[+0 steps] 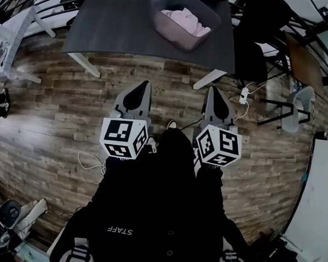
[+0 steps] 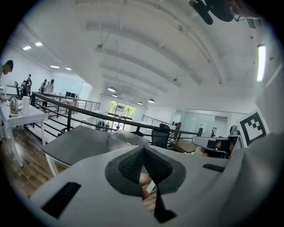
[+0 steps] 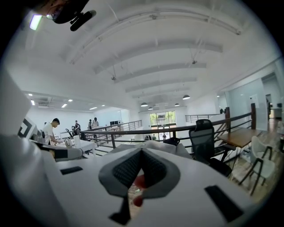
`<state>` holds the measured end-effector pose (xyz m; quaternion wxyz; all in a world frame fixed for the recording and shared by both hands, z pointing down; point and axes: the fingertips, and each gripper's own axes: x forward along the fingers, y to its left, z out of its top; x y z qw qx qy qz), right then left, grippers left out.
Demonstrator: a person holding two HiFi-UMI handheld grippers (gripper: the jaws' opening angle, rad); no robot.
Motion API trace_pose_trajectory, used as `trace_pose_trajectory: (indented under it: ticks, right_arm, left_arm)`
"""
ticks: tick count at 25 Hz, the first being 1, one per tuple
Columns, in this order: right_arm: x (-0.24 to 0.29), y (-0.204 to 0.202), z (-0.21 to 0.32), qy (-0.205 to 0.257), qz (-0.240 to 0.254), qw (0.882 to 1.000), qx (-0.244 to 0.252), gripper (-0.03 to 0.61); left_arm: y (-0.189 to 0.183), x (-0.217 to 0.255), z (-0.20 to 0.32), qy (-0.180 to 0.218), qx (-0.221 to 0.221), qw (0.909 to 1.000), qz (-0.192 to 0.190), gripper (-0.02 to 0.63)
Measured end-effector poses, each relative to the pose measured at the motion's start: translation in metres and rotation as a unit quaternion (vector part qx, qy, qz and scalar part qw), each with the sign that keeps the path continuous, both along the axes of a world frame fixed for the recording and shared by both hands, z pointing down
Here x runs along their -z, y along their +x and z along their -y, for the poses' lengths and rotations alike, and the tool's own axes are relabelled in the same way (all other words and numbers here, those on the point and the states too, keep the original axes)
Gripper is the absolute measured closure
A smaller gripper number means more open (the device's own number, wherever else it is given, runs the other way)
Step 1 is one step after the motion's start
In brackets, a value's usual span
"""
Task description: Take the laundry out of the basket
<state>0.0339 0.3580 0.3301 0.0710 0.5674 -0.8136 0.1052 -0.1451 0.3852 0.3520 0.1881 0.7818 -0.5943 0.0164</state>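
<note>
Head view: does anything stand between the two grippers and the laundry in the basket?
Nothing visible does. Left gripper and right gripper, both shut and empty, hang over wood floor short of the table; the basket on it is open-topped, laundry exposed.

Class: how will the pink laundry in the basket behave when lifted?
The crumpled pink cloth laundry is probably floppy and will drape: it lies in soft folds. Likely light, as it sits loosely heaped in the grey plastic basket.

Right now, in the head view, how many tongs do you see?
2. The left tongs are over the wooden floor, short of the dark table; the right tongs are beside them, at their right. Both are shut and empty.
</note>
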Motion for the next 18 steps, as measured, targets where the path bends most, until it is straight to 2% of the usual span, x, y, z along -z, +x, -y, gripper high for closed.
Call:
trace_pose_trajectory:
  ticks: [9,13,18]
  right_arm:
    - [-0.01,-0.016,0.066,0.001,0.01,1.0,0.022,0.564]
    - [-0.01,-0.013,0.117,-0.001,0.016,1.0,0.022,0.565]
    - [-0.015,-0.003,0.186,-0.009,0.016,0.999,0.033,0.565]
  left_arm:
    - [-0.012,-0.01,0.054,-0.002,0.025,0.9996,0.011,0.617]
    - [-0.013,-0.011,0.102,-0.006,0.032,0.9993,0.021,0.617]
    - [0.004,-0.003,0.175,-0.004,0.018,0.9998,0.007,0.617]
